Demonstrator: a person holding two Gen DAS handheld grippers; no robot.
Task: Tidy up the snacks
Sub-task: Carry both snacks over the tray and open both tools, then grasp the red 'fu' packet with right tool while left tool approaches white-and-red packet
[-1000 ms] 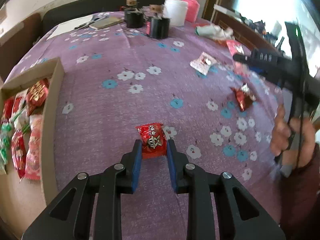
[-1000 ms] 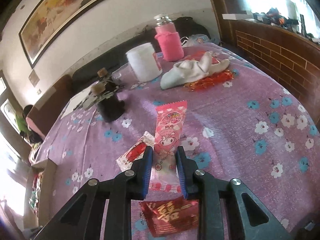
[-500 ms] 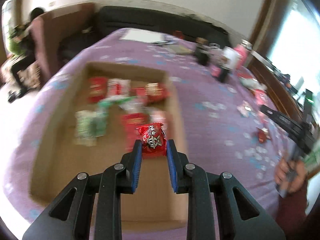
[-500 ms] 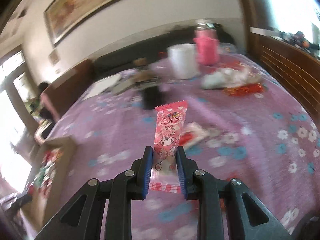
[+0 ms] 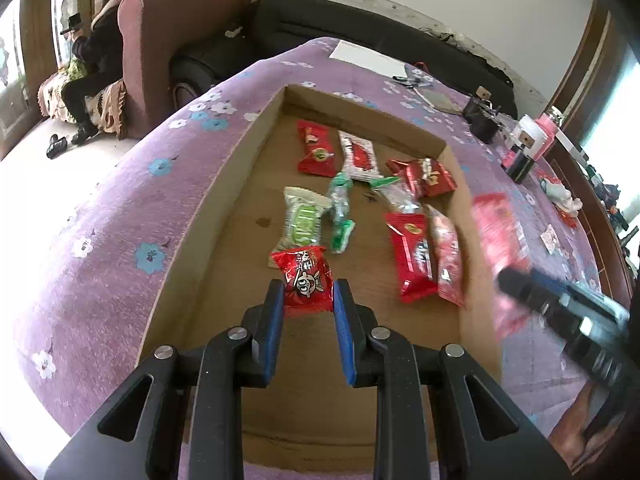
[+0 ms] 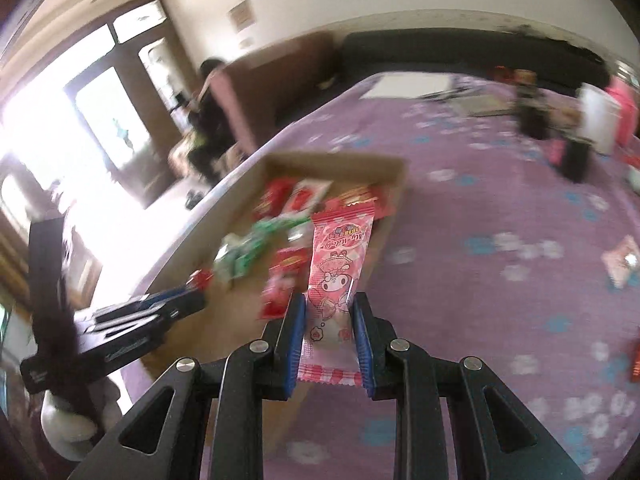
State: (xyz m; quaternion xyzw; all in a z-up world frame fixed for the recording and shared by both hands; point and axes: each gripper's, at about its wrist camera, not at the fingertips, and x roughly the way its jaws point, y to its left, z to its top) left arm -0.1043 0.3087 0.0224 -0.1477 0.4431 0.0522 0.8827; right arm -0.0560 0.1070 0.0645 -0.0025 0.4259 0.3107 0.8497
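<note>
Over the shallow cardboard box (image 5: 224,184) on the purple flowered tablecloth (image 5: 100,208), the left gripper (image 5: 308,294) pinches a small red snack packet (image 5: 306,280) between its blue pads (image 5: 274,320), jaws pressed onto the packet's lower half with the printed face upward. The packet hangs above the near part of the box floor, just in front of a green-and-white packet (image 5: 302,220) and left of a long red packet (image 5: 412,256) that lie among the other snacks already inside. Seen from its own camera, the right gripper (image 6: 330,320) is clamped on a tall pink cartoon-print snack packet (image 6: 340,264), gripped low down so that most of the wrapper stands up free past the fingertips; it sits over the tablecloth just beside the box's near right wall (image 6: 384,236), not yet inside. Both packets look very light, thin and crinkly, with glossy film that is likely slippery, so a hold across the flat body near a sealed end seems safest; the contents may crush under a hard squeeze. The long pink one will probably flop or swing if tipped. The left tool points forward and downward into the box, held low; the right one angles leftward toward the box and appears blurred in the left camera (image 5: 560,304), so its exact height above the cloth is hard to judge.
</note>
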